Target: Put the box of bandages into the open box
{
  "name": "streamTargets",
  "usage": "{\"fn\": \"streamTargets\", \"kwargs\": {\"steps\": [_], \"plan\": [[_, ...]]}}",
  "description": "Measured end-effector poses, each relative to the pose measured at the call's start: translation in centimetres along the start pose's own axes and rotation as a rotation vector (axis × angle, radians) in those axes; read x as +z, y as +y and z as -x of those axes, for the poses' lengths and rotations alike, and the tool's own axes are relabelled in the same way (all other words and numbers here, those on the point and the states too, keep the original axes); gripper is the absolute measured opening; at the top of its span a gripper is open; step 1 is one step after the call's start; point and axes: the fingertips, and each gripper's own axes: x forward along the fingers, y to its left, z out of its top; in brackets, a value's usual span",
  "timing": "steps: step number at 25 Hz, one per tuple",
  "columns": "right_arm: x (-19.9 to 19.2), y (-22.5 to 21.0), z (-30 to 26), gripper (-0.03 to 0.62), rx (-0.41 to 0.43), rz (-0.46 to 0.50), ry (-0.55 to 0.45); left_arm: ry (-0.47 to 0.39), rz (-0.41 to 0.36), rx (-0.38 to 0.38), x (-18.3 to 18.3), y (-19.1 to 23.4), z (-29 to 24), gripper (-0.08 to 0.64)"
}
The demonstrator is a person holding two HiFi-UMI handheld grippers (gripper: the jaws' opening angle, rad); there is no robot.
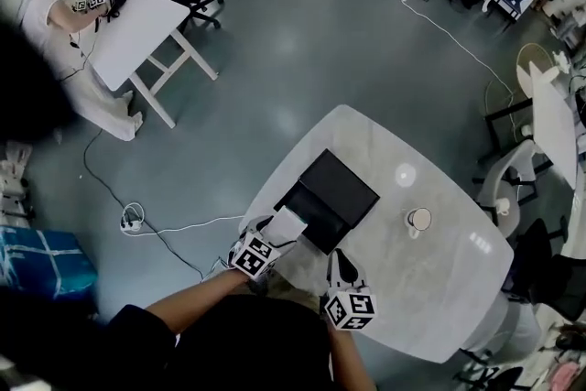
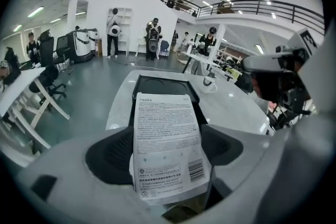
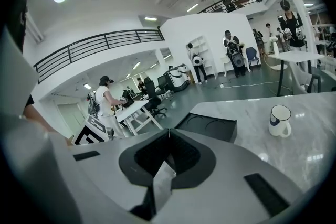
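The box of bandages (image 2: 167,147) is white with a printed label and a barcode. My left gripper (image 2: 168,150) is shut on it, holding it flat and pointing at the black open box (image 2: 163,86) just ahead. From the head view, the bandage box (image 1: 287,223) sits at the near left edge of the open box (image 1: 343,188), with the left gripper (image 1: 273,238) behind it. My right gripper (image 1: 341,268) hovers over the table near the open box's front corner. In the right gripper view its jaws (image 3: 168,136) are shut with nothing between them, and the open box (image 3: 208,127) lies ahead.
A white mug (image 1: 418,219) with a dark rim stands on the white table (image 1: 430,288), right of the open box; the mug (image 3: 279,120) shows to the right in the right gripper view. Chairs (image 1: 513,174) stand by the table's right side. A person (image 1: 46,14) works at another table far left.
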Motion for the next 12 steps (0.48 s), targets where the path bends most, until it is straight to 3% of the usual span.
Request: {"fn": "streamTargets", "kwargs": {"steps": [8,12], "plan": [[0.1,0.1,0.4,0.013,-0.098,-0.076,-0.038,0.059,-0.092,-0.072,0.9,0.2,0.0,0.411],[-0.7,0.0,0.4,0.012,-0.165,-0.117,-0.055,0.089,-0.208,-0.141,2.1,0.4,-1.8,0.411]]}}
